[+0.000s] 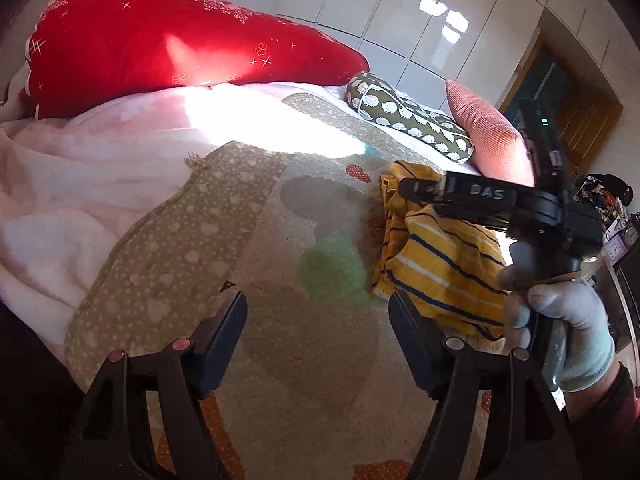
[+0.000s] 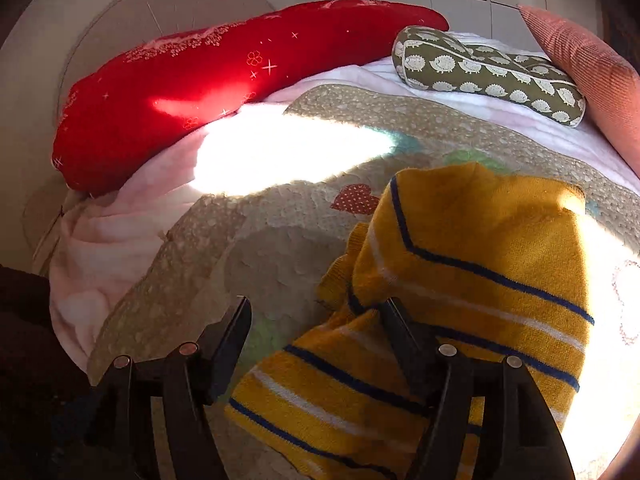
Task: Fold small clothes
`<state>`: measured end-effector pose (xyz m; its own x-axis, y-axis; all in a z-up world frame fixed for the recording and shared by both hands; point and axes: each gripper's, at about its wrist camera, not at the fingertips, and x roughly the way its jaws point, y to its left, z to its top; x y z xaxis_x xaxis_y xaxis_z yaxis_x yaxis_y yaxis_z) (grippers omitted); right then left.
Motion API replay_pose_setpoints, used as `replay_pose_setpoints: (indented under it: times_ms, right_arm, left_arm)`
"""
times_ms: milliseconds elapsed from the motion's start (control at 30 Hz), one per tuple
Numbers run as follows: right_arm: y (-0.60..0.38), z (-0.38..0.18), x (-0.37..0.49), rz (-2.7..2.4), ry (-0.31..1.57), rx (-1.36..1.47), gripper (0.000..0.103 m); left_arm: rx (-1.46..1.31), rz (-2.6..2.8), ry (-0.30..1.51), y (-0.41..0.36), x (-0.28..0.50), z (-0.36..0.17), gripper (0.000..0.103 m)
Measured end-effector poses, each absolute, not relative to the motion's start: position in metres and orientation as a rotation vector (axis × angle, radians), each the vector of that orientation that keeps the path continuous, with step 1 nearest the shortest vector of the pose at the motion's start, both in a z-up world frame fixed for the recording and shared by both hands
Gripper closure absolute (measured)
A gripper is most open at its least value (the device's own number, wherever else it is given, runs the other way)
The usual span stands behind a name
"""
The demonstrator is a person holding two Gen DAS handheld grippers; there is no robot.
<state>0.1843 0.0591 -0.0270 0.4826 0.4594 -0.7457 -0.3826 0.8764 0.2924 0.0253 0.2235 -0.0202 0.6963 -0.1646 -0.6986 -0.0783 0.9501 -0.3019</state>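
Yellow garment: striped knit top [image 2: 480,280], yellow with navy and white bands, lies bunched on the quilt [image 1: 280,360]; not flat yet, and you can't tell hem from sleeve.
Garment position: at 3 o'clock in the left wrist view, filling 4 to 6 o'clock in the right wrist view.
Left gripper [image 1: 318,312]: released, jaws wide, nothing between them, over bare quilt, garment just beside its right finger.
Right gripper [image 2: 316,316]: jaws spread, no pinch; right finger sits against or in the knit, left finger is over quilt. Grasping nothing, as far as you can see.
Right hand [image 1: 568,332]: gloved, holding the tool handle at 4 o'clock in the left view.
Step in hand: my read, you are picking the first hold to spread the top before any fold.
How to do it well: take one edge layer only, not the whole bunch. Bring your left tool to the near edge at 3 o'clock and pinch an opposite corner with the right, then pull apart low over the quilt.
Risk: the quilt is soft and loose; you may pinch it along with the knit.
Clutter: red pillow [image 2: 240,80], hedgehog bolster [image 2: 492,76], pink cushion [image 2: 592,72] at 11 to 2 o'clock, well apart.
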Motion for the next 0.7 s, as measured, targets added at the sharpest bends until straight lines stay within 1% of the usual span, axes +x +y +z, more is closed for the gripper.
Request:
replay_pose_setpoints:
  times_ms: [100, 167, 200, 333, 467, 500, 533, 600, 700]
  right_arm:
    - [0.007, 0.003, 0.145, 0.482, 0.836, 0.247, 0.030]
    - [-0.037, 0.006, 0.123, 0.403, 0.799, 0.317, 0.027]
    - [-0.055, 0.003, 0.116, 0.355, 0.808, 0.328, 0.024]
    - [-0.107, -0.037, 0.099, 0.263, 0.916, 0.457, 0.024]
    - [-0.105, -0.081, 0.096, 0.357, 0.996, 0.607, 0.025]
    - [-0.099, -0.089, 0.098, 0.406, 1.029, 0.619, 0.037]
    - [-0.093, -0.095, 0.099, 0.405, 1.059, 0.597, 0.063]
    - [-0.092, -0.096, 0.104, 0.354, 1.082, 0.535, 0.066]
    - [-0.106, -0.092, 0.109, 0.304, 1.080, 0.551, 0.066]
  left_arm:
    - [-0.312, -0.046, 0.819, 0.224, 0.025, -0.022, 0.029]
    - [-0.314, -0.045, 0.841, 0.223, 0.027, -0.027, 0.029]
    - [-0.318, -0.044, 0.851, 0.223, 0.029, -0.029, 0.029]
    - [-0.306, -0.036, 0.860, 0.215, 0.026, -0.028, 0.029]
    - [-0.268, -0.026, 0.850, 0.206, 0.020, -0.020, 0.029]
    - [-0.253, -0.020, 0.849, 0.204, 0.019, -0.018, 0.029]
    - [-0.240, -0.015, 0.848, 0.203, 0.017, -0.016, 0.029]
    - [-0.220, -0.004, 0.846, 0.202, 0.013, -0.012, 0.029]
    - [-0.205, 0.006, 0.842, 0.202, 0.009, -0.009, 0.029]
